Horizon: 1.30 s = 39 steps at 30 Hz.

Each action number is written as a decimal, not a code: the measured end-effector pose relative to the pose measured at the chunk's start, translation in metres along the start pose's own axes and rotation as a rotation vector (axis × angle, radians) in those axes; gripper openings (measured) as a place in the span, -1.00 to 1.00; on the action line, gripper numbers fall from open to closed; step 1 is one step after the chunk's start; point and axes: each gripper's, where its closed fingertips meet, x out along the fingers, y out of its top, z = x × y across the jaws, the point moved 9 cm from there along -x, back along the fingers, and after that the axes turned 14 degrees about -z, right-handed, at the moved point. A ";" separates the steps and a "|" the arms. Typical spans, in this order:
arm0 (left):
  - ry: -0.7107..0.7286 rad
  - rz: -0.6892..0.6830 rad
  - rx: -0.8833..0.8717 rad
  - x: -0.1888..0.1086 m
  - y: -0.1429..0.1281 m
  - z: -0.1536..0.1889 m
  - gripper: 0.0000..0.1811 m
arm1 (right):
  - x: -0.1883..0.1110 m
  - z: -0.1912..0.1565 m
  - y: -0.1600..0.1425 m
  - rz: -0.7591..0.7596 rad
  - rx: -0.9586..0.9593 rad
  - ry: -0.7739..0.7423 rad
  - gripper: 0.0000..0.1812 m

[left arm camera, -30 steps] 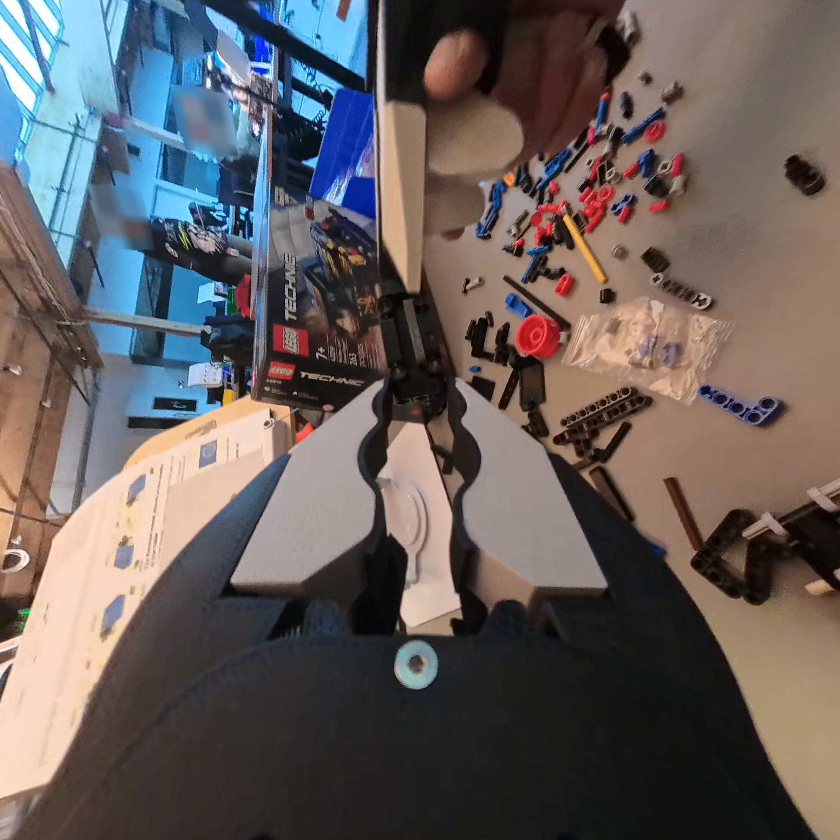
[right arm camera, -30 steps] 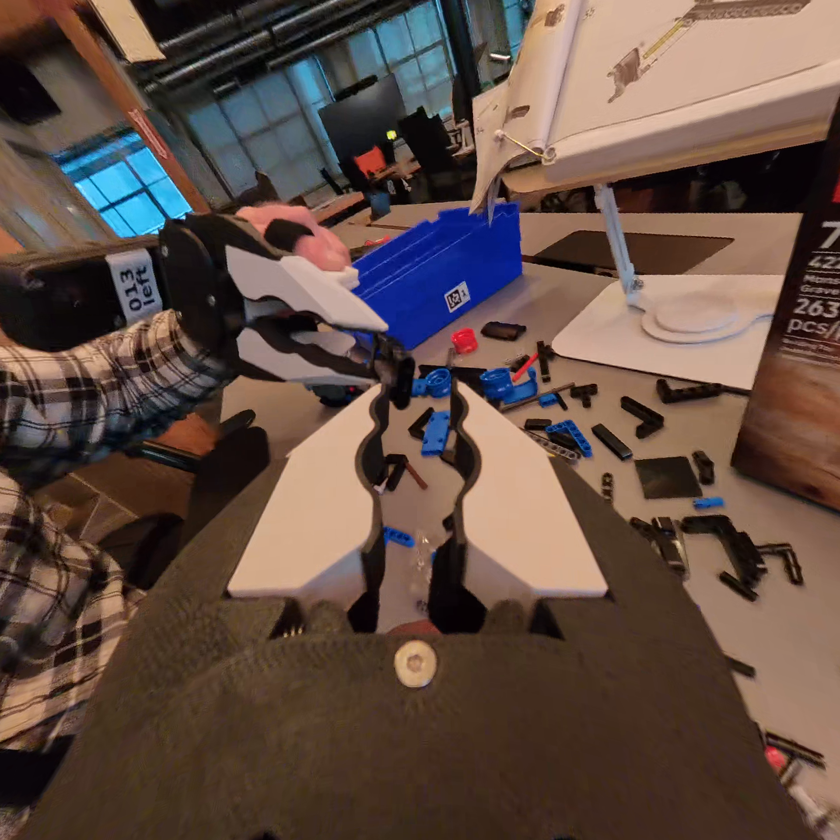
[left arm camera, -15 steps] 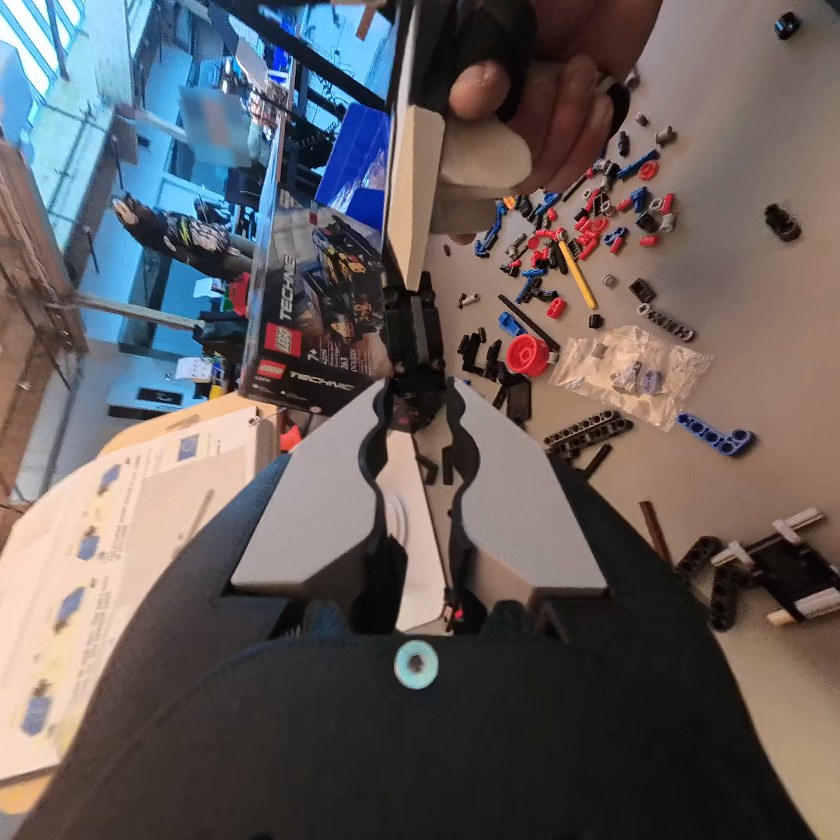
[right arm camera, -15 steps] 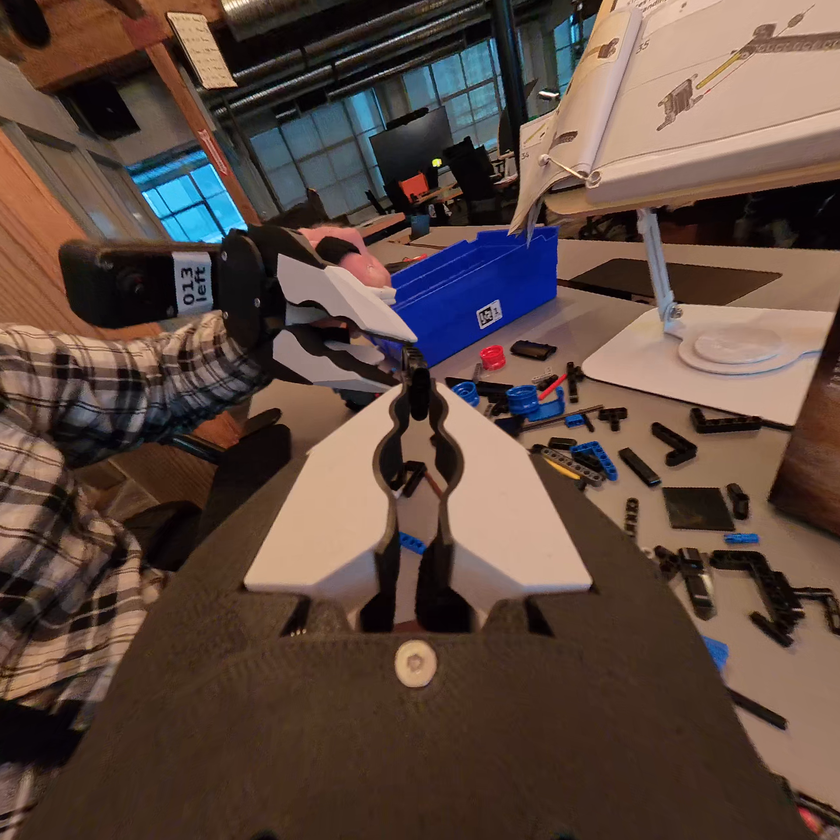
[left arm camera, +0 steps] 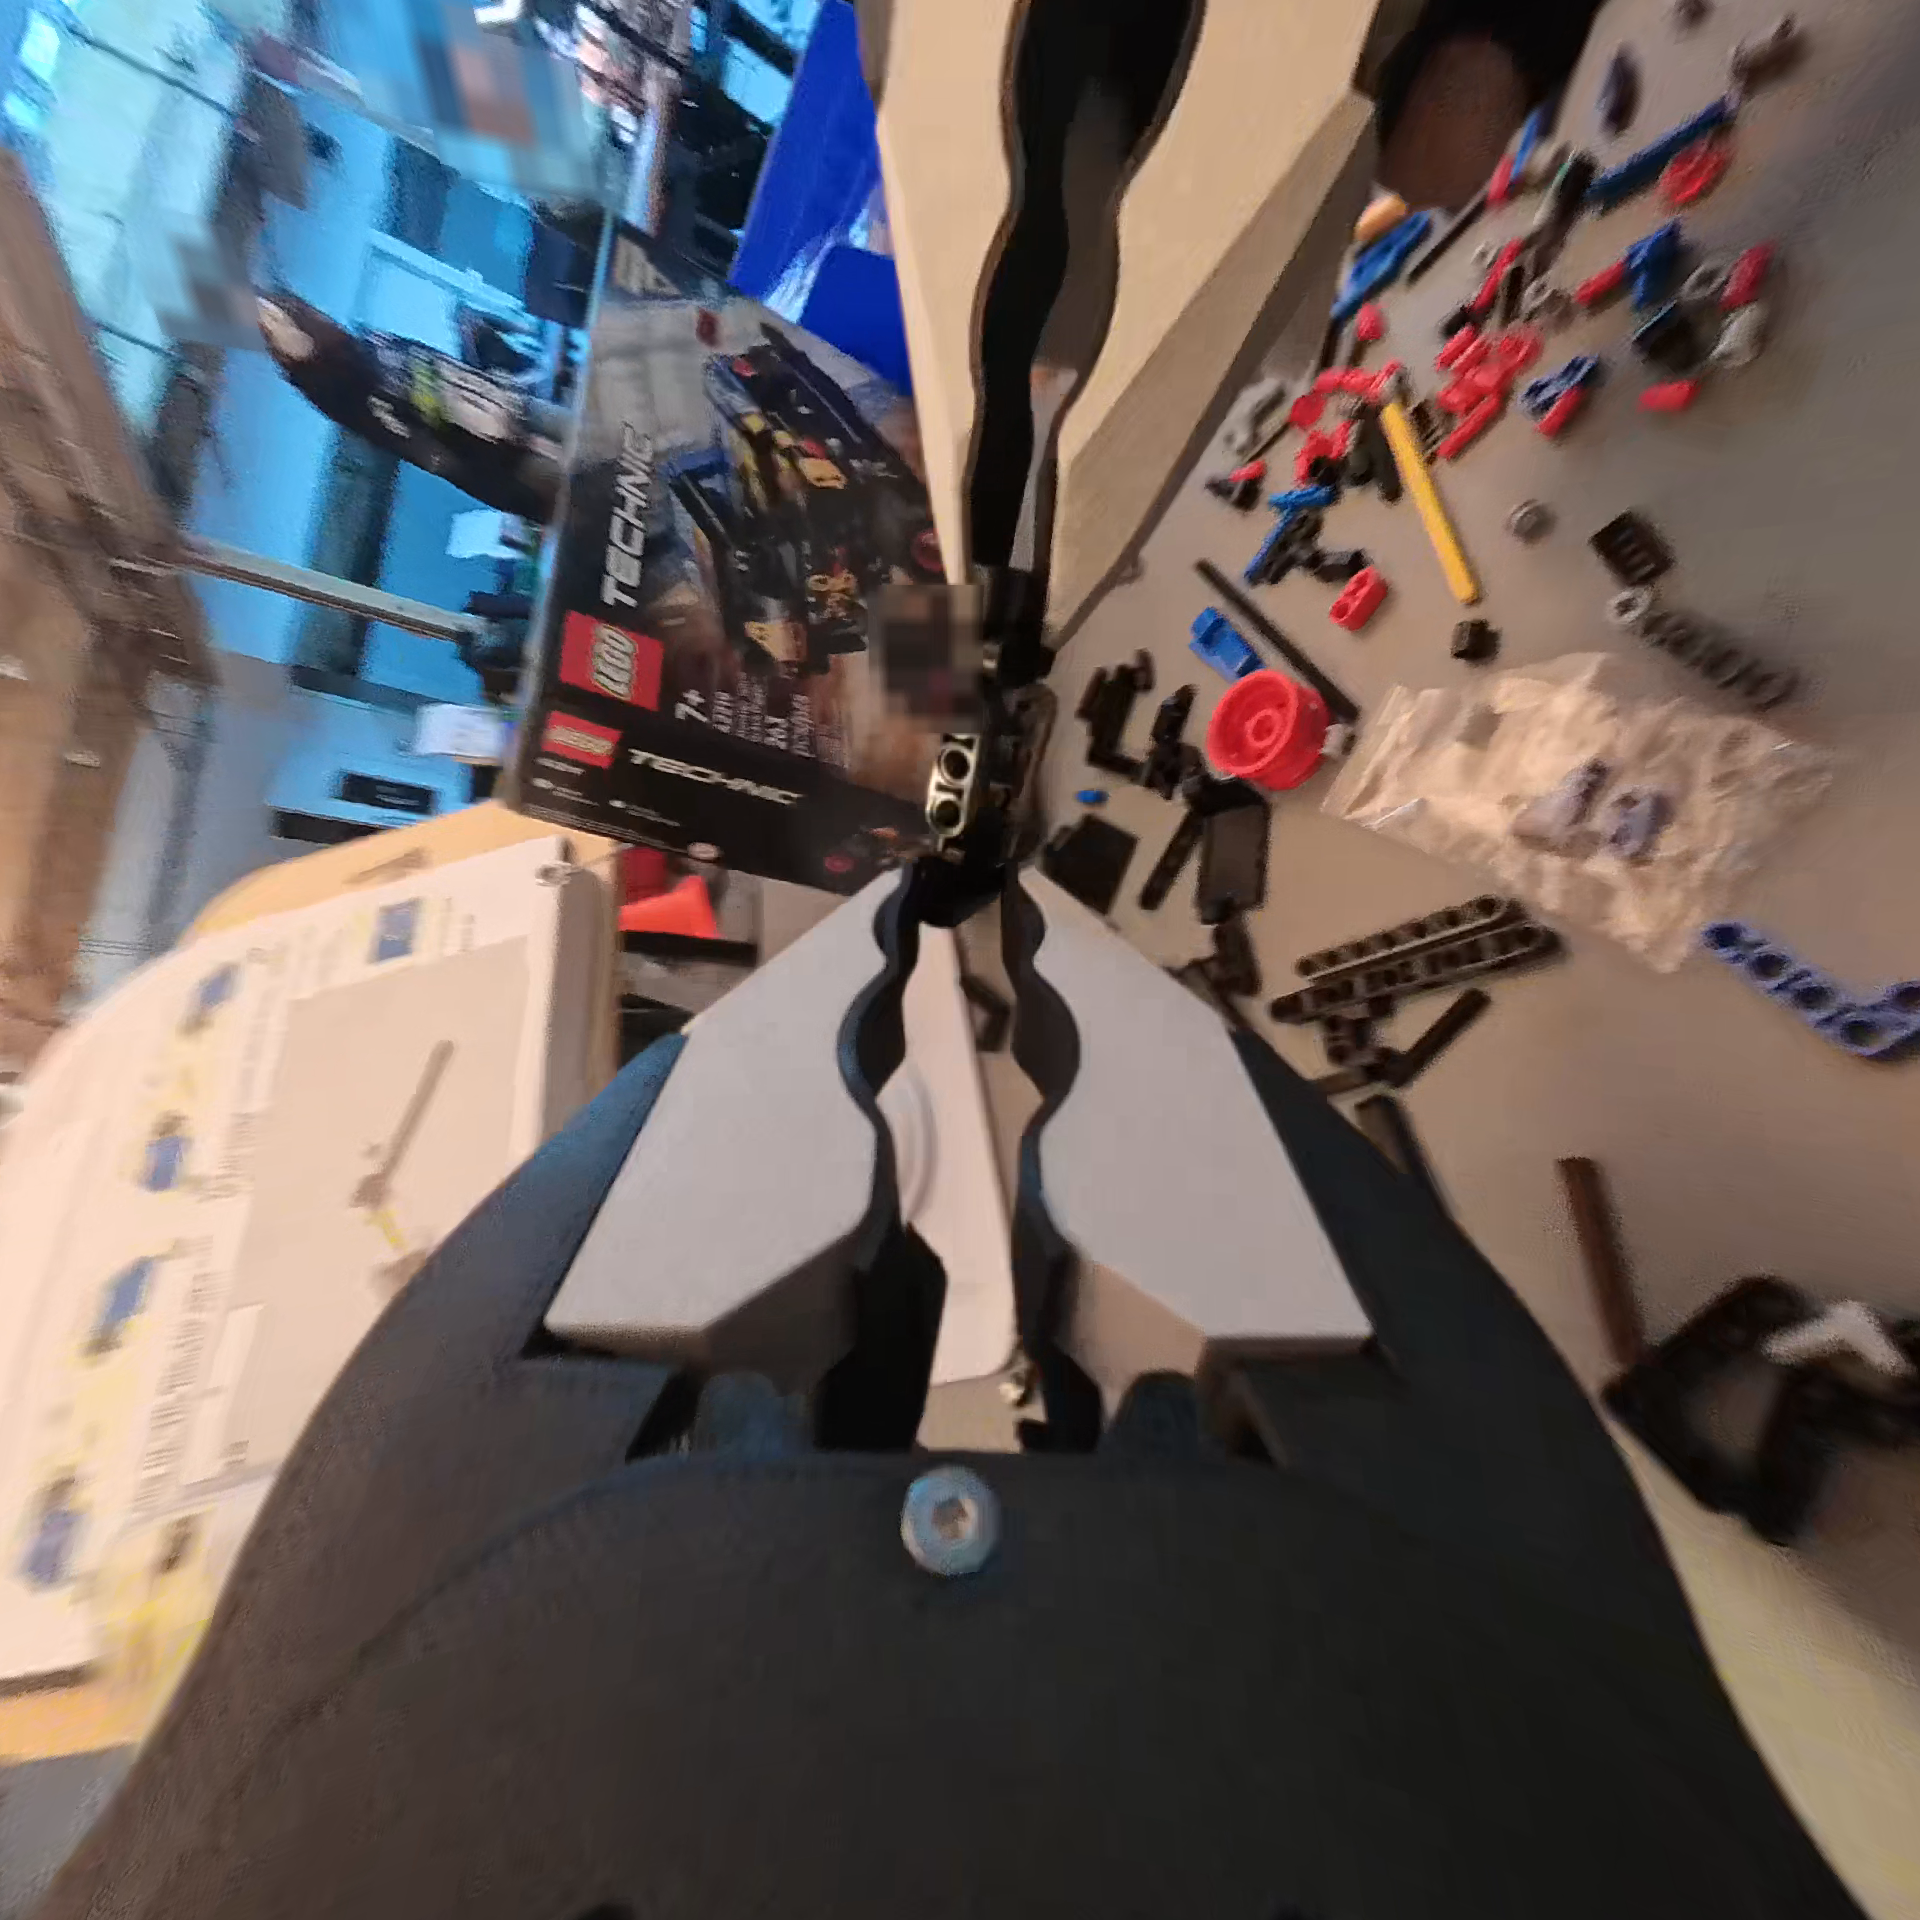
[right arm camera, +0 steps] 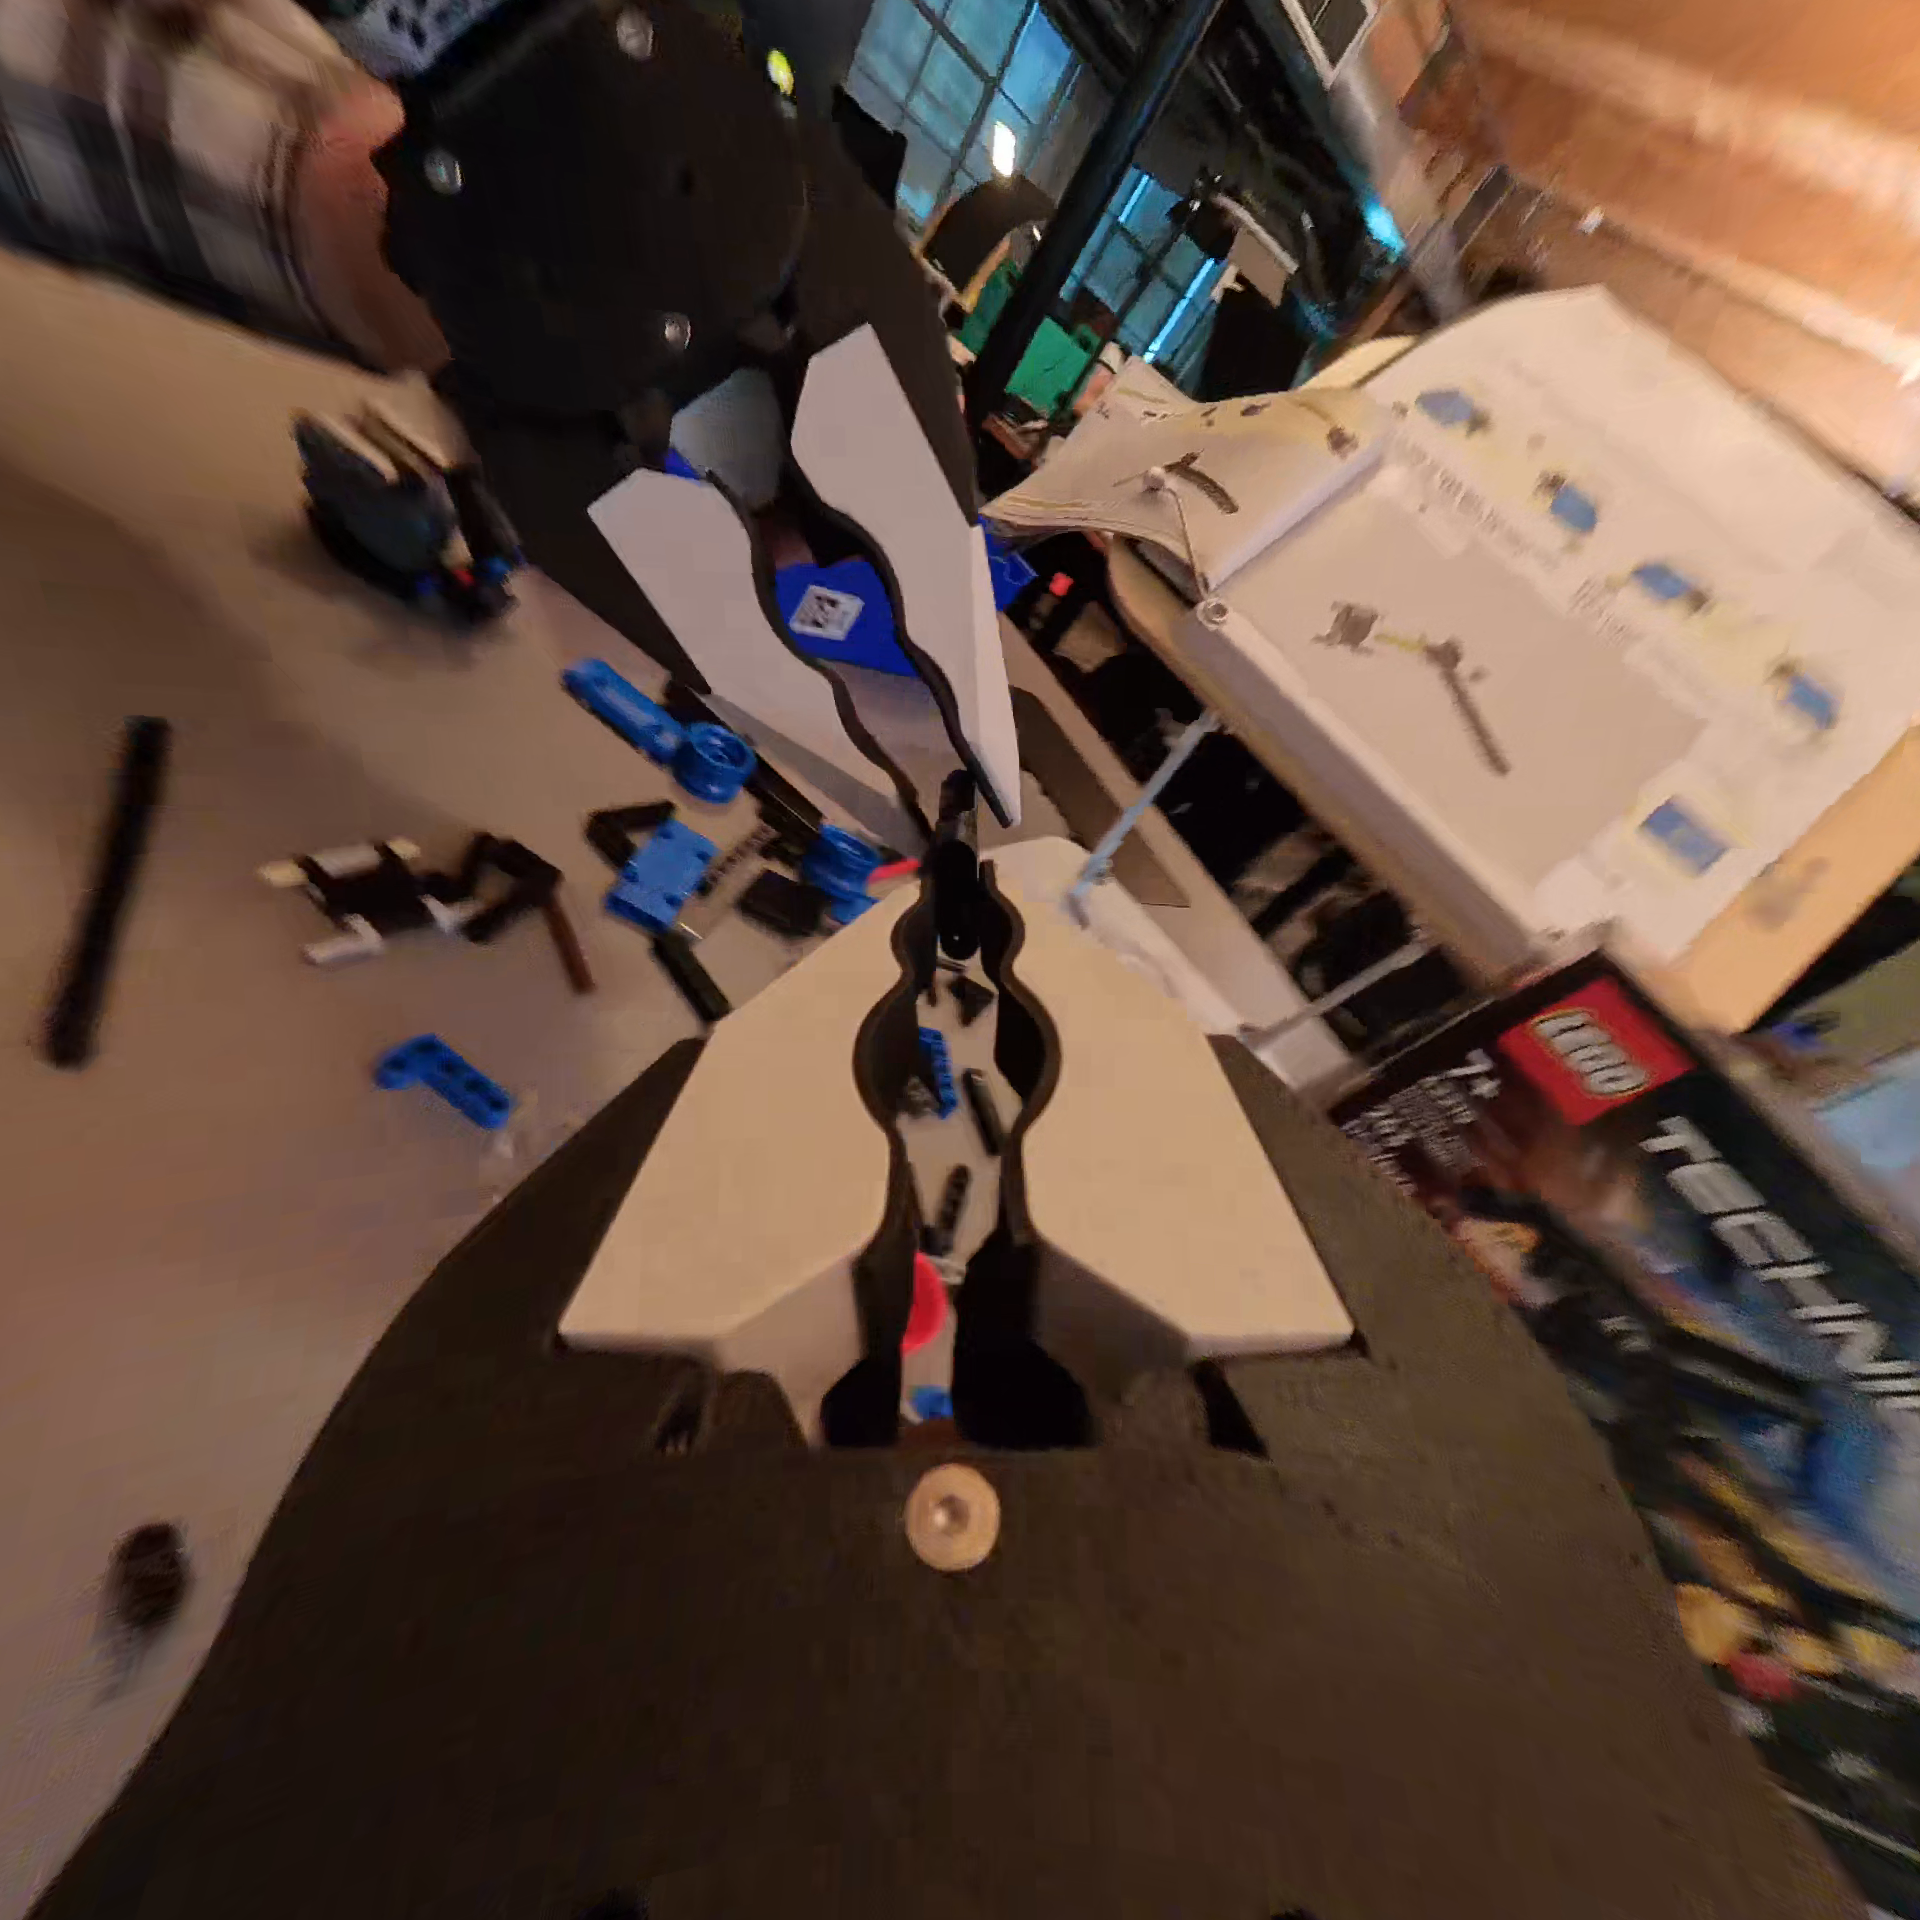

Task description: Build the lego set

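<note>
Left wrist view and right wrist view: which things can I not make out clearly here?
- Black piece between the two claws: its shape, blurred and half hidden by the tips in both views.
- Black frame assembly: left wrist view, blurred and cut by the right edge.
- Parts in the clear bag: left wrist view, too blurred.
- Instruction booklet drawings: right wrist view, motion blur.
</note>
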 end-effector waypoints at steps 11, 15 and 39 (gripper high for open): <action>0.252 -0.008 0.135 -0.006 -0.003 0.012 -0.90 | 0.003 -0.023 0.004 -0.081 -0.443 -0.300 -0.93; 0.248 -0.011 0.133 -0.008 -0.004 0.017 -0.90 | 0.003 -0.030 0.006 -0.082 -0.485 -0.312 -0.93; -0.341 -0.646 -0.040 0.042 -0.122 -0.007 -0.93 | -0.015 0.033 -0.060 -0.373 0.070 -0.110 -0.84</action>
